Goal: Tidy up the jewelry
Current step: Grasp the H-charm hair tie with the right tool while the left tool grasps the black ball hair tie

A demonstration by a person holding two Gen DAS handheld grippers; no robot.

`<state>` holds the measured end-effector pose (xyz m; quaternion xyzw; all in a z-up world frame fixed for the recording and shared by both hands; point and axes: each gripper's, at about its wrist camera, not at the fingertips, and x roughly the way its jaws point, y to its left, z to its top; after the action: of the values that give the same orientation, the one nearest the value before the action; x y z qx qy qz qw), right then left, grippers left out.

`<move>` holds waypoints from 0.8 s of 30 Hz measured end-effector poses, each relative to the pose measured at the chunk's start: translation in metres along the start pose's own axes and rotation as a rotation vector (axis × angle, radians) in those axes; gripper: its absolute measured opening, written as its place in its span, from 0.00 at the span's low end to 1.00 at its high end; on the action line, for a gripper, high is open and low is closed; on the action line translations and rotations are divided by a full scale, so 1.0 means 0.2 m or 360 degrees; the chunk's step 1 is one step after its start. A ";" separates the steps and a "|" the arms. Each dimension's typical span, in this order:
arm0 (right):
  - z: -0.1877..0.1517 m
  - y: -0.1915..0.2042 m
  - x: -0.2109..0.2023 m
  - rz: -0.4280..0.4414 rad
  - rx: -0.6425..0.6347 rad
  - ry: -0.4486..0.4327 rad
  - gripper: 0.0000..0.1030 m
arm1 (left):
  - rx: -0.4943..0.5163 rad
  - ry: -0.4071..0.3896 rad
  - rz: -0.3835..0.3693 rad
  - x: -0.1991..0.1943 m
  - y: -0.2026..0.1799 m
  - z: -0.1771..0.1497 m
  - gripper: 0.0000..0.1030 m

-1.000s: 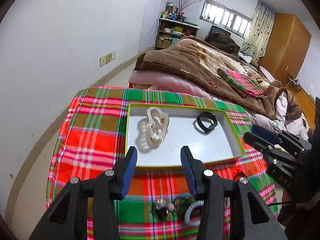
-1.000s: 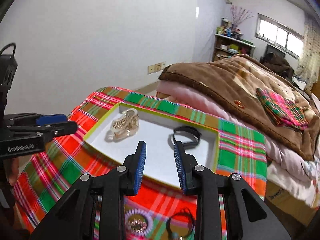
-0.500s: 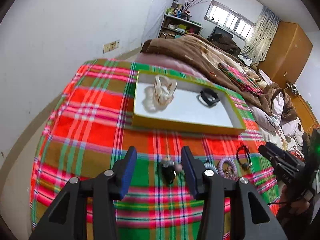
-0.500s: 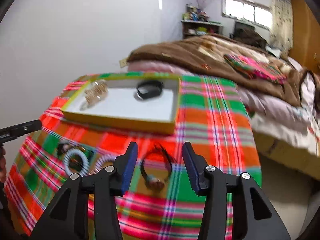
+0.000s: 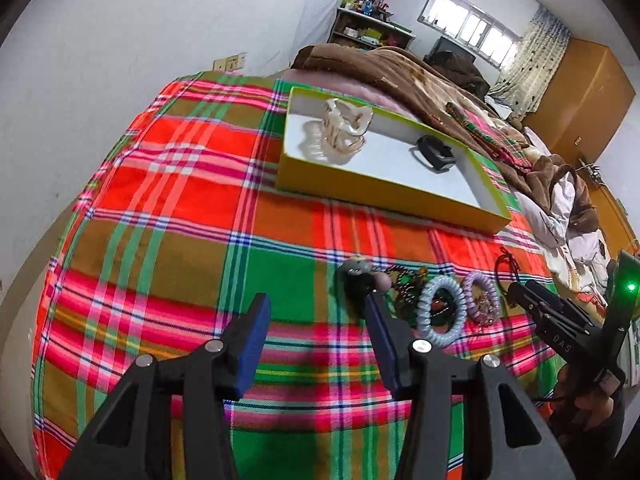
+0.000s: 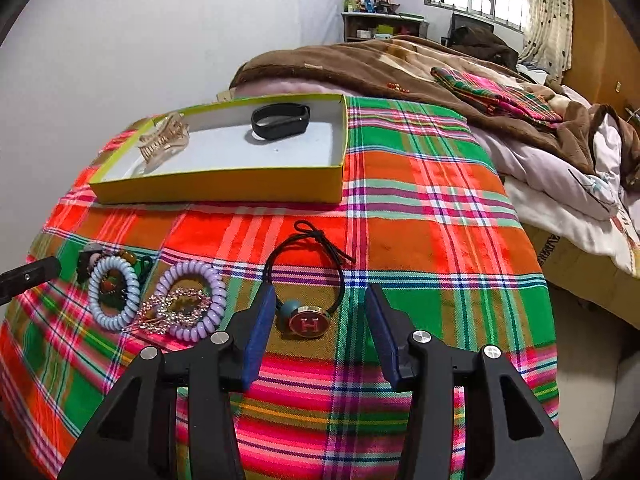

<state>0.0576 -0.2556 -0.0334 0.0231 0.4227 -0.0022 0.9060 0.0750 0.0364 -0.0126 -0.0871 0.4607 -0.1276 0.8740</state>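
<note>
A yellow-walled tray (image 5: pixel 384 196) (image 6: pixel 224 188) on the plaid cloth holds a pearly hair claw (image 5: pixel 346 128) (image 6: pixel 164 142) and a black band (image 5: pixel 434 152) (image 6: pixel 280 120). In front of it lie a black hair tie with a red H charm (image 6: pixel 308 322), a purple coil tie (image 6: pixel 190 304) (image 5: pixel 480 296) around a rhinestone clip, a blue coil tie (image 6: pixel 114 294) (image 5: pixel 442 312) and a black bobble tie (image 5: pixel 360 280). My right gripper (image 6: pixel 320 310) is open, its fingers either side of the H charm. My left gripper (image 5: pixel 318 320) is open and empty, just left of the bobble tie.
The plaid-covered table (image 5: pixel 160 200) stands by a white wall, its edges near on the left and front. A bed with a brown blanket (image 6: pixel 400 64) lies behind it. A wooden wardrobe (image 5: pixel 580 92) stands at the far right.
Both grippers have pulled back from over the tray and dropped toward the row of loose hair ties. The right one now straddles the H-charm tie. Both stayed open.
</note>
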 end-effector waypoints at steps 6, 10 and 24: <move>-0.01 0.01 0.02 -0.0012 0.0010 0.0038 0.46 | 0.0002 0.0023 0.0014 0.01 0.01 -0.02 0.49; -0.02 0.03 0.01 -0.0037 -0.0020 0.0043 0.32 | 0.0002 0.0030 0.0016 0.02 0.01 -0.02 0.49; -0.05 -0.01 -0.07 0.0020 -0.0005 -0.0041 0.23 | 0.0051 0.0069 0.0000 0.05 -0.04 -0.01 0.49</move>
<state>0.0414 -0.2567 -0.0291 0.0243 0.4108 0.0038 0.9114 0.0770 0.0246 -0.0202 -0.0702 0.4775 -0.1367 0.8651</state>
